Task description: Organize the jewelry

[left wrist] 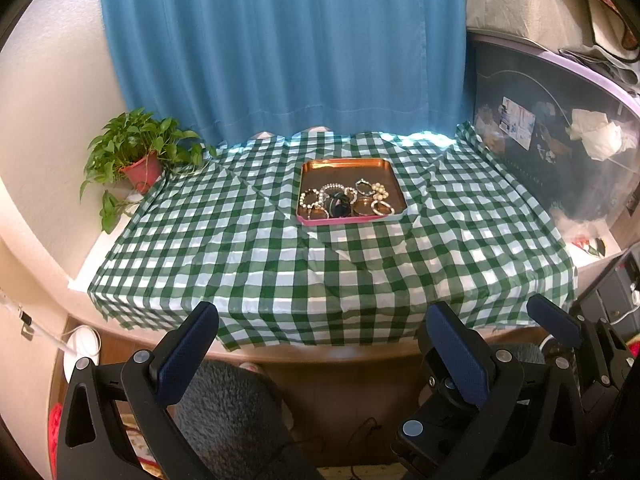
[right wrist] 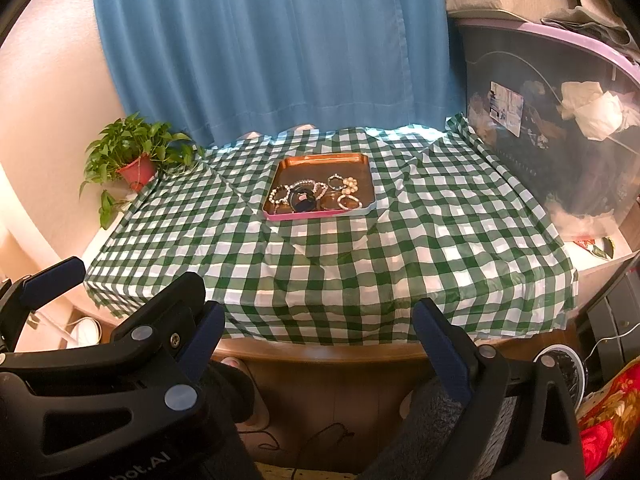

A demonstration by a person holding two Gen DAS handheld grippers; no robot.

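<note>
A copper tray (left wrist: 344,169) (right wrist: 320,165) with a pink rim sits mid-table on the green checked cloth (left wrist: 280,264) (right wrist: 360,248). Several bracelets and bead strings (left wrist: 346,200) (right wrist: 316,196) lie heaped in its near half. My left gripper (left wrist: 324,340) hangs open just off the table's near edge, nothing between its blue-padded fingers. My right gripper (right wrist: 320,336) is open too, at the same edge, holding nothing. In the right wrist view the left gripper (right wrist: 128,276) shows close alongside at lower left. Both are well short of the tray.
A potted plant (left wrist: 136,152) (right wrist: 132,156) stands at the table's far left corner. A blue curtain (left wrist: 280,40) hangs behind. A large translucent storage bin (left wrist: 560,140) (right wrist: 560,120) borders the right side. Floor clutter and cables lie under the near edge.
</note>
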